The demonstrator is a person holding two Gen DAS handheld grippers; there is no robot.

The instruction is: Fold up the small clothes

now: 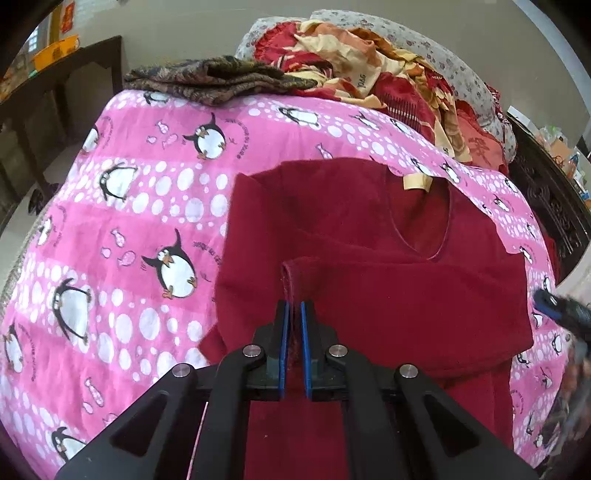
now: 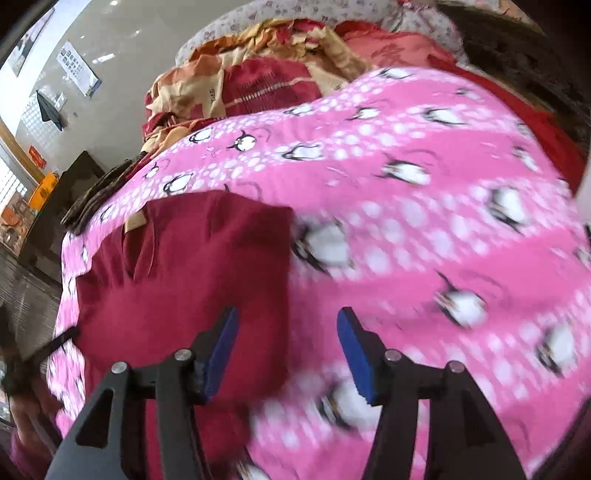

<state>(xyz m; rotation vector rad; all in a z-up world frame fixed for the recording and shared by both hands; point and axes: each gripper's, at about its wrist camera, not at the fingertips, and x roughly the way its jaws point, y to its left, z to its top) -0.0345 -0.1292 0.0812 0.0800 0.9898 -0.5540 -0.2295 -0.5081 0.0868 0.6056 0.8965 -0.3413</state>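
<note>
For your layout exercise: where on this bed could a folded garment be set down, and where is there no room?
Free: the penguin sheet left of the red top, below the dark folded cloth; also the sheet right of the top, ahead of the open right gripper. Crowded: the head end, under the bedding heap. The left gripper pinches the top.

So it's a bedroom: bed point(image 1: 155, 206) covered in a pink penguin-print sheet, with a heap of red and orange bedding point(image 1: 373, 74) piled at the far end. Plain beige wall point(image 1: 173, 33) behind, dark wooden cabinet point(image 1: 74, 92) off to the left, dark carved headboard point(image 1: 546, 192) on the right. Daylight comes through a window point(image 2: 11, 184) at the left.
</note>
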